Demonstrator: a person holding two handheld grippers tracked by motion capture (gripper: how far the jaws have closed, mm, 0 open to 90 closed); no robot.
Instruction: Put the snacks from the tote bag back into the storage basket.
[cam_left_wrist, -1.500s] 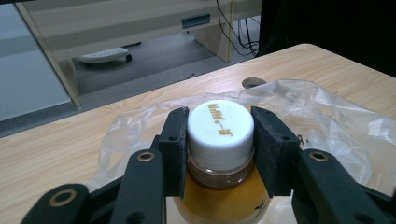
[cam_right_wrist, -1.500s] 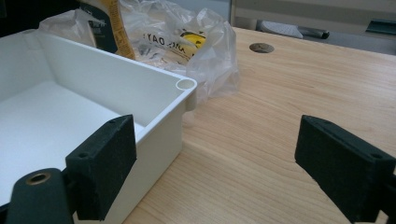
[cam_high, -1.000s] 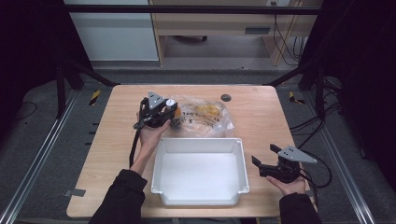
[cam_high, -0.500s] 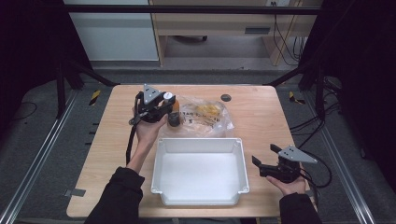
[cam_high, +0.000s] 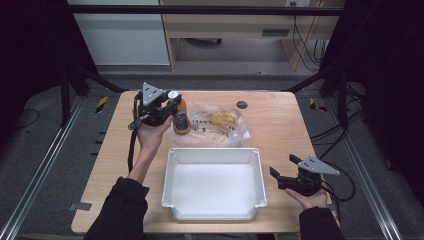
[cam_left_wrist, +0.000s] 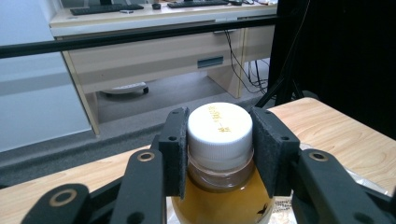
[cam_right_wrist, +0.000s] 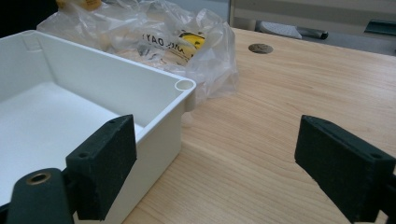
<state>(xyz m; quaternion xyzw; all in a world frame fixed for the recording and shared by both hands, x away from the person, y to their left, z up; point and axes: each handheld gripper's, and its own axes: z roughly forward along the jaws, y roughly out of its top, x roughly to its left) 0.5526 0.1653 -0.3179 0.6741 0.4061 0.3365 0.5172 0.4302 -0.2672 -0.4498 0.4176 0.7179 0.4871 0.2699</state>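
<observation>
The left gripper (cam_left_wrist: 219, 154) has its two black jaws clamped on the neck of the amber bottle (cam_left_wrist: 219, 196), pads pressed just under the white cap (cam_left_wrist: 219, 128), holding it upright, and in the high view that bottle (cam_high: 180, 120) sits right beside the clear plastic bag (cam_high: 220, 125). Over at the right gripper (cam_right_wrist: 215, 163), the jaws stand wide apart with nothing between them. The white bin (cam_right_wrist: 154, 88) lies just off its left jaw, corner close by, the bag beyond it.
</observation>
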